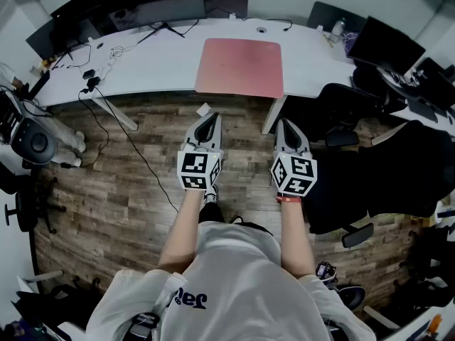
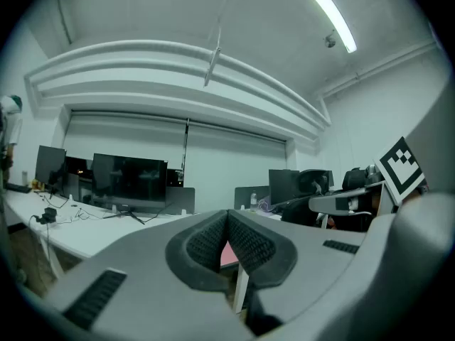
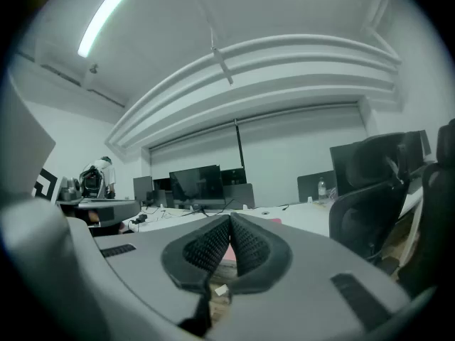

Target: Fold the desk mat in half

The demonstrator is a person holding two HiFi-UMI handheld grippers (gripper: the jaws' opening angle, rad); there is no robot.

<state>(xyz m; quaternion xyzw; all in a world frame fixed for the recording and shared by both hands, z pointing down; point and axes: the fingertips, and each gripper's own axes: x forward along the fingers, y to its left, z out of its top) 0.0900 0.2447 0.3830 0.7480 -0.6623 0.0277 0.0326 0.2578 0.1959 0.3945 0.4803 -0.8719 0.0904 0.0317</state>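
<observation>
Jaws closed and empty on left gripper [image 1: 208,118] and right gripper [image 1: 286,125], well short of the desk mat [image 1: 240,67] on the table [image 1: 156,62]; arriving closed, they might shove its seemingly thin edge.

Quick colour rundown: the desk mat [image 1: 239,67] is a flat dusty pink with no print, and the worktop [image 1: 163,66] is plain white. The floor [image 1: 121,204] is wood-look planks, streaky brown and grey. The left hand-held gripper [image 1: 210,118] and right hand-held gripper [image 1: 285,124] both have pale grey shells with black jaw linings, and each has a cube of black-and-white square markers. Up close the pads [image 2: 202,246] are dark charcoal with a fine ribbed grid texture. The person's T-shirt [image 1: 234,283] is white with dark navy lettering, and there's a reddish-orange wristband [image 1: 288,199]. The monitors [image 1: 156,11] and office chair [image 1: 348,104] are black.
</observation>
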